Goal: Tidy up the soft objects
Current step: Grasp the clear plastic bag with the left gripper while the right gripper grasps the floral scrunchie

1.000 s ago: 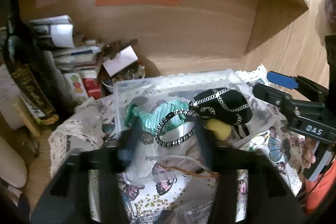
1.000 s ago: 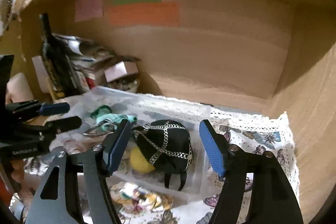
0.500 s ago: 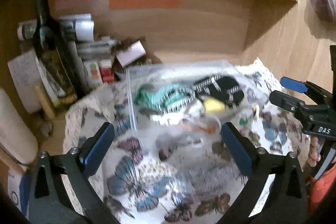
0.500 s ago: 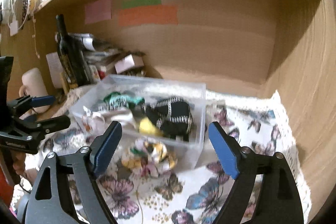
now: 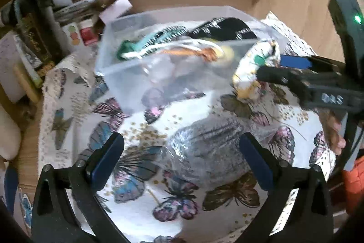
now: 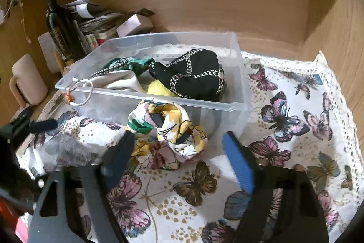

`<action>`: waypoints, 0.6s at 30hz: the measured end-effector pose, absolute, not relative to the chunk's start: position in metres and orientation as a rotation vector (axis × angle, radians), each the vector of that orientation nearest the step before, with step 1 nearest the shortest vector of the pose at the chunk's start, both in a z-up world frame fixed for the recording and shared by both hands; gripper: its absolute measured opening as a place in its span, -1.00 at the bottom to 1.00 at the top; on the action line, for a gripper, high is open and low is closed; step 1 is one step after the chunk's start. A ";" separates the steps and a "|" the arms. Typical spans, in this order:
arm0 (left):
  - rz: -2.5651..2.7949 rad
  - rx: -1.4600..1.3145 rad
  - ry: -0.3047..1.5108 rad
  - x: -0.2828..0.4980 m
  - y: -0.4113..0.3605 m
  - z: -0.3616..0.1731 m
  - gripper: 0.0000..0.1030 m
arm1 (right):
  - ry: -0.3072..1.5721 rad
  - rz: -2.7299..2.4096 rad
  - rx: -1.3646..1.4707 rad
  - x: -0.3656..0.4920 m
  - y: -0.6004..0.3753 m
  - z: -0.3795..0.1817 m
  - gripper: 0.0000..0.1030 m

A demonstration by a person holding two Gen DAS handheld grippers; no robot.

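Note:
A clear plastic bin [image 6: 236,74] stands on the butterfly cloth and holds a black chain-trimmed pouch [image 6: 193,76], a green scrunchie [image 6: 134,63], a yellow item [image 6: 157,88] and white fabric. A floral scrunchie [image 6: 168,129] lies on the cloth against the bin's front wall. My right gripper [image 6: 179,158] is open, its fingers on either side of the scrunchie's near part; it also shows in the left wrist view [image 5: 268,67]. A grey fuzzy item [image 5: 204,147] lies between the fingers of my open left gripper [image 5: 182,158].
The butterfly cloth [image 6: 295,129] covers a wooden shelf nook with back and right walls. A dark bottle [image 6: 59,26], stacked papers and small boxes [image 6: 134,24] crowd the back left. A cream mug [image 6: 27,81] stands at the left.
Both grippers have drawn back from the bin and dropped lower. The right now straddles the floral scrunchie in front of the bin; the left is over the grey fuzzy item.

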State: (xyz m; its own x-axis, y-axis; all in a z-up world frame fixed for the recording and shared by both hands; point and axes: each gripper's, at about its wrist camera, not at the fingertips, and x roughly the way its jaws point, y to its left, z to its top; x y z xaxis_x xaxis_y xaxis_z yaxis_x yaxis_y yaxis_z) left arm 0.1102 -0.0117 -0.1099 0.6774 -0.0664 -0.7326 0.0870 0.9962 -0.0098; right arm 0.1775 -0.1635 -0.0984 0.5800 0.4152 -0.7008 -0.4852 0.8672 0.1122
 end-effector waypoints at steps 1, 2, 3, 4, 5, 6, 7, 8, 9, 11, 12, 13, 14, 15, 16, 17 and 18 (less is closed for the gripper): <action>-0.094 0.024 0.823 0.110 -0.012 -0.110 0.99 | 0.807 0.540 -0.088 0.179 -0.163 -0.100 0.02; -0.104 0.020 0.820 0.109 -0.012 -0.110 0.99 | 0.815 0.550 -0.082 0.181 -0.163 -0.101 -0.10; -0.112 0.019 0.820 0.109 -0.012 -0.111 0.86 | 0.823 0.554 -0.079 0.181 -0.163 -0.102 -0.34; -0.136 0.012 0.821 0.109 -0.011 -0.111 0.74 | 0.827 0.559 -0.080 0.181 -0.162 -0.103 -0.53; -0.165 0.004 0.826 0.109 -0.012 -0.112 0.47 | 0.827 0.563 -0.081 0.181 -0.162 -0.104 -0.58; -0.197 -0.007 0.835 0.108 -0.012 -0.112 0.25 | 0.824 0.565 -0.084 0.179 -0.162 -0.104 -0.63; -0.227 -0.023 0.844 0.108 -0.011 -0.112 0.17 | 0.814 0.566 -0.088 0.177 -0.162 -0.103 -0.68; -0.236 -0.034 0.844 0.107 -0.010 -0.112 0.05 | 0.805 0.566 -0.094 0.174 -0.162 -0.102 -0.71; -0.236 -0.038 0.837 0.106 -0.009 -0.112 -0.11 | 0.793 0.567 -0.096 0.171 -0.163 -0.100 -0.75; -0.241 -0.041 0.828 0.103 -0.008 -0.111 -0.27 | 0.774 0.568 -0.100 0.165 -0.165 -0.097 -0.76; -0.235 -0.042 0.823 0.102 -0.008 -0.110 -0.33 | 0.763 0.569 -0.102 0.162 -0.167 -0.094 -0.77; -0.228 -0.046 0.815 0.100 -0.007 -0.109 -0.35 | 0.753 0.569 -0.104 0.159 -0.170 -0.091 -0.78; -0.222 -0.048 0.810 0.099 -0.006 -0.109 -0.40 | 0.742 0.568 -0.104 0.156 -0.171 -0.088 -0.78; -0.214 -0.050 0.803 0.098 -0.005 -0.107 -0.46 | 0.728 0.568 -0.103 0.152 -0.174 -0.085 -0.78; -0.204 -0.047 0.790 0.095 -0.004 -0.104 -0.47 | 0.717 0.568 -0.102 0.149 -0.176 -0.081 -0.78; -0.199 -0.043 0.782 0.093 -0.003 -0.102 -0.51 | 0.701 0.569 -0.099 0.145 -0.179 -0.077 -0.78; -0.192 -0.037 0.771 0.091 -0.002 -0.099 -0.53 | 0.690 0.570 -0.098 0.143 -0.179 -0.073 -0.78</action>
State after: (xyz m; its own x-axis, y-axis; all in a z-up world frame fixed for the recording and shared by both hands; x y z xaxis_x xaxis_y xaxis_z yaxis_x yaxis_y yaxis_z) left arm 0.0907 -0.0017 -0.0986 0.7003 -0.1860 -0.6892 0.1587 0.9819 -0.1038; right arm 0.1434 -0.1786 -0.0732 0.6257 0.4643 -0.6268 -0.5278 0.8437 0.0981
